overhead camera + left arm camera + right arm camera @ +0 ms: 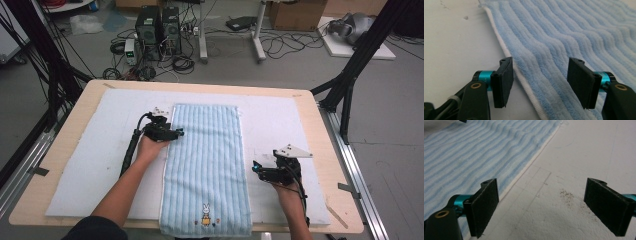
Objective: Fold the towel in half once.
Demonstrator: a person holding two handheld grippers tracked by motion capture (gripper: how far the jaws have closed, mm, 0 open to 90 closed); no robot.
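Blue towel (207,165) edge between parted left tongs (539,82) — right tongs (541,207) parted, beside it

Towel (207,165) lies on the mat (100,150), between both grippers.

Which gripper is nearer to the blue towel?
Left. The left gripper has the blue towel edge between its open jaws; the right gripper is beside the opposite edge, apart.
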